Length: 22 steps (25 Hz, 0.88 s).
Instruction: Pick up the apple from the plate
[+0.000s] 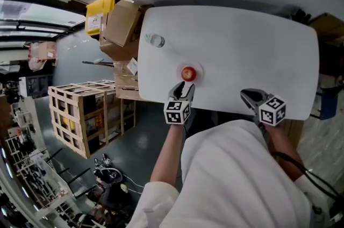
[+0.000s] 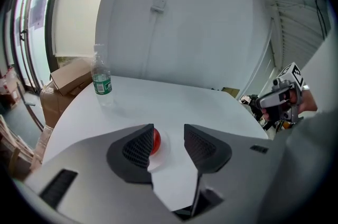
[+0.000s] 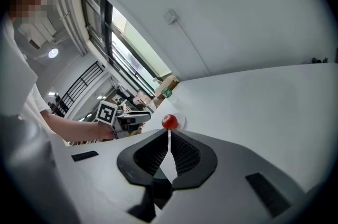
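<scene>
A red apple (image 1: 188, 73) rests on a small white plate (image 1: 199, 68) near the front edge of the white table (image 1: 242, 44). My left gripper (image 1: 183, 88) is just in front of it, open, with nothing between its jaws. In the left gripper view (image 2: 169, 132) the apple (image 2: 156, 142) peeks out from behind the left jaw, on the plate (image 2: 165, 153). My right gripper (image 1: 248, 95) hovers at the table's front edge to the right, shut and empty. Its own view (image 3: 169, 136) looks toward the apple (image 3: 169, 121) and the left gripper (image 3: 132, 120).
A clear water bottle (image 1: 156, 40) (image 2: 101, 80) stands at the table's far left. Cardboard boxes (image 1: 121, 28) and a wooden crate (image 1: 86, 114) sit on the floor to the left of the table.
</scene>
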{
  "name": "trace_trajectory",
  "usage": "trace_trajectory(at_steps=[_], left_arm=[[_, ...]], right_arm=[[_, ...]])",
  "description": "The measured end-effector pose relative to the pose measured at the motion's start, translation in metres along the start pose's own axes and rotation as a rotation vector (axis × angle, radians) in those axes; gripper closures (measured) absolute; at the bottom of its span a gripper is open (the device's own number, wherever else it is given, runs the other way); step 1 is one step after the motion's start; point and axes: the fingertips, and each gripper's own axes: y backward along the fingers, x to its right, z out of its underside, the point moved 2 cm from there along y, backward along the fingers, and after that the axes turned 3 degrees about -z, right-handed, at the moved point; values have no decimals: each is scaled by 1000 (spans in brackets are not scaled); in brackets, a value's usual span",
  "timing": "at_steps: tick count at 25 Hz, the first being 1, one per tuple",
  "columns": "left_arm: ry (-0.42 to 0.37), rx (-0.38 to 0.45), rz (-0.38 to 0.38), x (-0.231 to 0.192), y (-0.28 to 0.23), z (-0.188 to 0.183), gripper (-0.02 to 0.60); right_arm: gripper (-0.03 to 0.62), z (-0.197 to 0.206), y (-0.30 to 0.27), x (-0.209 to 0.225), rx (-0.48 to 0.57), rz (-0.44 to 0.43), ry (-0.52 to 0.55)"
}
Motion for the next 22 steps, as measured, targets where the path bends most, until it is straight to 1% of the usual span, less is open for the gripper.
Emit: trace_trajectory(at_steps=[3, 7, 12, 17, 21, 22], left_arm=[[-2, -25, -12, -8, -12, 0, 376], [11, -49, -7, -16, -26, 0, 374], [-35, -126, -19, -27, -47, 11, 310], [-41, -167, -13, -37, -65, 19, 274], [-47, -200, -17, -45, -78, 27, 219], [-47, -209, -15, -45, -81, 29, 216]], right_arm=[[556, 0, -2, 2, 10, 9, -19], [556, 0, -4, 1, 12, 38, -31], [556, -5, -2, -3, 46, 97, -77], [556, -4, -5, -12, 55, 147, -99], [556, -2, 1, -15, 64, 189, -120], [556, -1, 3, -15, 65, 199, -123]])
